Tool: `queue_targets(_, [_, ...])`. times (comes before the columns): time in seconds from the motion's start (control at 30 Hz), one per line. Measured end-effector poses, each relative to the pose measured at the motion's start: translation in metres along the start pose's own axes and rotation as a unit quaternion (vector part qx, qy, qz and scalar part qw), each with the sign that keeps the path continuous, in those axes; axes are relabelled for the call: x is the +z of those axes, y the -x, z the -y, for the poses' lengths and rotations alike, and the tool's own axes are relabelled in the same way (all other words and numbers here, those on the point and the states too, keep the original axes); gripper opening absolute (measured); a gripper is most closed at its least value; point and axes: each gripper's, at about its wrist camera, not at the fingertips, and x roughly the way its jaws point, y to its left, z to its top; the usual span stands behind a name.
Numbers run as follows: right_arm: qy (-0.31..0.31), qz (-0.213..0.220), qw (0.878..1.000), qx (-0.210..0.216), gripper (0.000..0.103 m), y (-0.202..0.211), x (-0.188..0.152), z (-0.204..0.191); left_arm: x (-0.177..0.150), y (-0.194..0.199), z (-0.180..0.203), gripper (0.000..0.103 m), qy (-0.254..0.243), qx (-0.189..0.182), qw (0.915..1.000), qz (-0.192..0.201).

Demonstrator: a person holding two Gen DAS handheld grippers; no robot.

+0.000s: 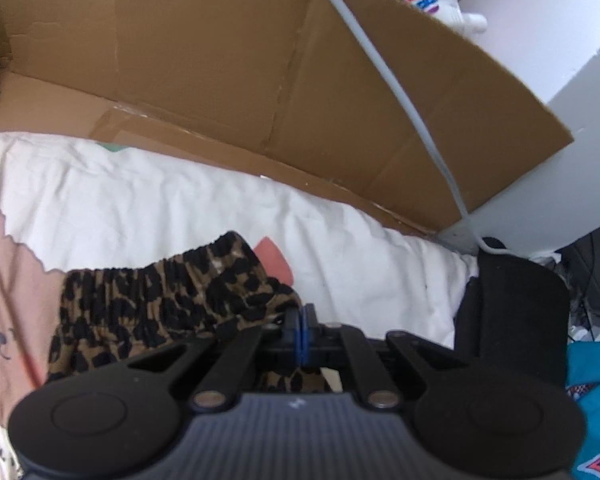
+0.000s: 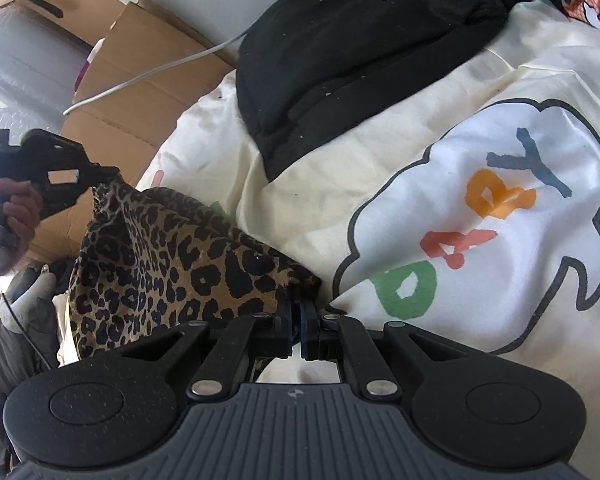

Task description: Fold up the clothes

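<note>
One leopard-print garment (image 2: 172, 264), bunched, pinched.

bed (image 2: 420, 148) w/ cream duvet cover, printed: cloud shape (image 2: 500, 240) w/ colourful letters, pink patch w/ little bear face (image 1: 0, 340) on other side. on it: leopard-print garment (image 2: 172, 264), partly lifted off cover at one corner; black garment (image 2: 340, 52) bunched further back; teal/blue printed fabric (image 1: 592, 400) at bed edge, just beside black one. flattened cardboard (image 1: 220, 72) leaning along far side of bed.
</note>
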Motion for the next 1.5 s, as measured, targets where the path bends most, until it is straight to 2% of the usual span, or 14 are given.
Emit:
queue_targets(0.13, [0.001, -0.002, 1.000, -0.001, 0.002, 0.001, -0.001, 0.000, -0.002, -0.028, -0.008, 0.011, 0.011, 0.005, 0.9995, -0.029])
queue_targets(0.2, [0.003, -0.002, 1.000, -0.003, 0.002, 0.001, -0.001, -0.001, -0.003, -0.028, -0.011, 0.014, 0.019, 0.003, 0.9994, -0.028])
queue_targets(0.27, [0.003, -0.001, 1.000, -0.003, 0.002, 0.002, 0.000, -0.001, -0.004, -0.024, -0.013, 0.030, 0.022, -0.007, 0.9994, -0.024])
queue_targets(0.3, [0.002, -0.001, 1.000, -0.004, 0.002, 0.002, 0.000, -0.001, -0.004, -0.019, -0.012, 0.033, 0.018, -0.015, 0.9995, -0.021])
queue_targets(0.43, [0.001, 0.003, 1.000, -0.004, 0.002, 0.003, 0.000, -0.003, -0.005, 0.001, -0.005, 0.034, -0.003, -0.030, 0.9994, -0.020])
queue_targets(0.57, [0.001, 0.003, 1.000, -0.004, 0.002, 0.003, 0.000, -0.002, -0.024, 0.000, 0.006, 0.034, -0.029, -0.035, 0.9972, -0.060])
queue_targets(0.7, [0.005, 0.004, 1.000, -0.006, 0.002, 0.002, -0.001, -0.003, -0.044, -0.015, 0.012, 0.037, -0.008, -0.033, 0.9968, -0.072])
queue_targets(0.83, [-0.013, 0.000, 1.000, -0.003, 0.002, 0.001, 0.001, 0.000, -0.055, -0.025, 0.026, 0.037, 0.002, -0.040, 0.9957, -0.083])
queue_targets(0.93, [-0.012, -0.001, 1.000, -0.003, 0.002, 0.000, 0.001, 0.001, -0.062, -0.028, 0.028, 0.035, 0.006, -0.011, 0.9962, -0.086])
queue_targets(0.97, [-0.008, -0.001, 1.000, -0.003, 0.002, 0.000, 0.000, 0.000, -0.064, -0.029, 0.028, 0.032, 0.008, -0.001, 0.9961, -0.088])
queue_targets(1.27, [-0.001, -0.002, 1.000, -0.002, 0.002, 0.000, 0.000, 0.000, -0.074, -0.046, 0.017, 0.029, 0.060, 0.023, 0.9940, -0.089])
queue_targets(1.3, [-0.002, -0.002, 1.000, -0.001, 0.002, 0.000, 0.000, 0.000, -0.074, -0.046, 0.017, 0.027, 0.064, 0.024, 0.9940, -0.086])
queue_targets(1.37, [-0.002, -0.002, 1.000, -0.001, 0.002, 0.000, 0.000, 0.000, -0.073, -0.045, 0.016, 0.001, 0.071, 0.023, 0.9939, -0.082])
queue_targets(1.5, [-0.006, 0.000, 1.000, 0.000, 0.002, 0.004, 0.000, 0.000, -0.069, -0.035, 0.019, 0.000, 0.065, 0.017, 0.9948, -0.077])
